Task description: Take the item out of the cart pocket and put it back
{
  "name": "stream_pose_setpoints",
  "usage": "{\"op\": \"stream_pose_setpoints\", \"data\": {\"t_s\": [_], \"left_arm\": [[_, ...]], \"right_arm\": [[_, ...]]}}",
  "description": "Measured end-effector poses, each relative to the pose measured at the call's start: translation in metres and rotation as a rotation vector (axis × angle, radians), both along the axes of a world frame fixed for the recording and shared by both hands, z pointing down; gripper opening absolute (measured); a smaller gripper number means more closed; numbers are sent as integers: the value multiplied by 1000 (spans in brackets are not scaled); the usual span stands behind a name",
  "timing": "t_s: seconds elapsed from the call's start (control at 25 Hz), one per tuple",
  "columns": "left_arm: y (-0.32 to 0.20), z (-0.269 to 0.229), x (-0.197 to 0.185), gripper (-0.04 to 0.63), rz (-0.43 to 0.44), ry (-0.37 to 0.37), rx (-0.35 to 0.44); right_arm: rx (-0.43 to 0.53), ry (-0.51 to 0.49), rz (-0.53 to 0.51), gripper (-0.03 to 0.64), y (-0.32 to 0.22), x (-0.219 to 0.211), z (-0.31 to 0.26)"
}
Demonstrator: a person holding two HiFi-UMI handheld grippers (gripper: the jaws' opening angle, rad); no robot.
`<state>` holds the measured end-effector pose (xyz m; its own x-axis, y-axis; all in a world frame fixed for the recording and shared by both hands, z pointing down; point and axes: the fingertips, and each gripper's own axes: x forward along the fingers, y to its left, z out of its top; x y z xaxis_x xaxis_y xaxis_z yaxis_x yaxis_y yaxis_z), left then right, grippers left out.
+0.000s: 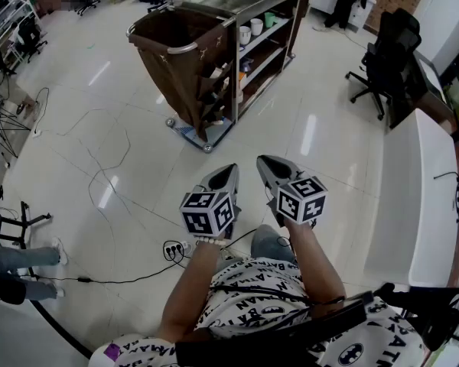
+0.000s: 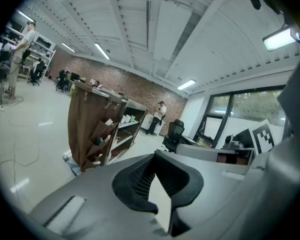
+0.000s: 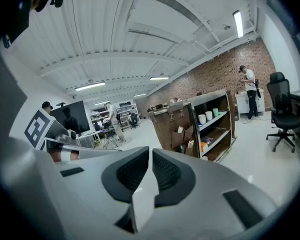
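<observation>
We are standing well apart from the cart (image 1: 172, 60), with a stretch of floor (image 1: 130, 151) lying between us and it, and we are holding both tongs out towards it, tilted slightly down. The left tongs (image 1: 229, 171) are showing their jaws drawn together at the tips, with nothing between them. The right tongs (image 1: 265, 162) are showing only a thin slit, and they too are empty.

The item (image 3: 181, 131) is sitting in one of the cloth pockets (image 3: 189, 143) sewn on the side of the cart's brown bag, with its pale top poking above the pocket's lip. From here it is too small for us to tell what it is. We are judging it to be small and light, perhaps paper or thin packaging, so it may crumple or bend under a hard squeeze.

We are planning to take hold of the part standing above the lip, across its thin side, and to lift it straight up. The pocket is soft cloth, so we are expecting it to sag and drag. On the way back the mouth may be closing up, and the other tongs may be needed to hold it open.
</observation>
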<state>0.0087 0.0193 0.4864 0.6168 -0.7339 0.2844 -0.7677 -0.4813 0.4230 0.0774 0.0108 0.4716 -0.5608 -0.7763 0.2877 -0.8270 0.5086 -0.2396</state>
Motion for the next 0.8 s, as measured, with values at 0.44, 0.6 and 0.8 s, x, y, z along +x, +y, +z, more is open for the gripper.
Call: {"op": "stream_pose_setpoints", "data": {"t_s": [0.44,0.6,0.8], "left_arm": [[-14,-3,-9,0,0,-8,35],[-48,-7,-18,0,-21,-28,56],[-108,-15,-22,0,-35,-59,82]], "right_arm": [[47,17,-1,32,-31,-4,-9],[68,3,-19,29,-74,-10,-14],[113,21,-12,37,-149,-7,-21]]}}
